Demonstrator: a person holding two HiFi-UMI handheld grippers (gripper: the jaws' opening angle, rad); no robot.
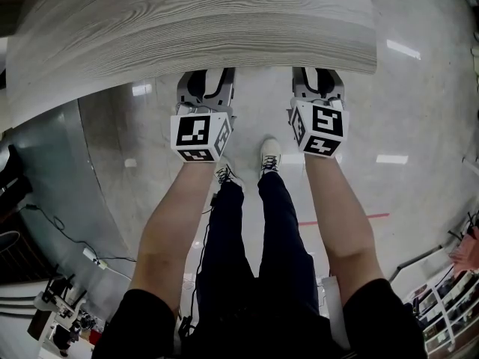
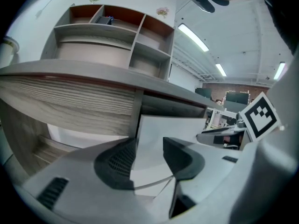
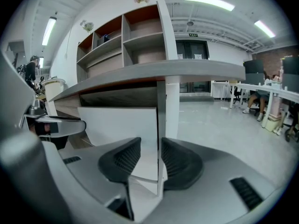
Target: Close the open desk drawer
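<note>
The drawer shows as a white front panel (image 2: pixel 173 129) under the grey wood-grain desk top (image 1: pixel 194 28); the head view hides it beneath that top. My left gripper (image 2: pixel 149 157) is open, its jaws either side of the panel's lower left corner, not pressing it. My right gripper (image 3: pixel 150 160) is open too. The panel's (image 3: pixel 121 125) right edge stands in its gap, close to the right pad (image 3: pixel 175 164). In the head view the left gripper (image 1: pixel 206 88) and right gripper (image 1: pixel 318 84) reach side by side under the desk's front edge, fingertips hidden.
A shelf unit (image 3: pixel 126 36) stands on the desk. The person's legs and white shoes (image 1: pixel 269 155) are on the glossy floor below the grippers. Cables and a power strip (image 1: pixel 90 256) lie at lower left. Other desks with seated people (image 3: pixel 261 97) are far right.
</note>
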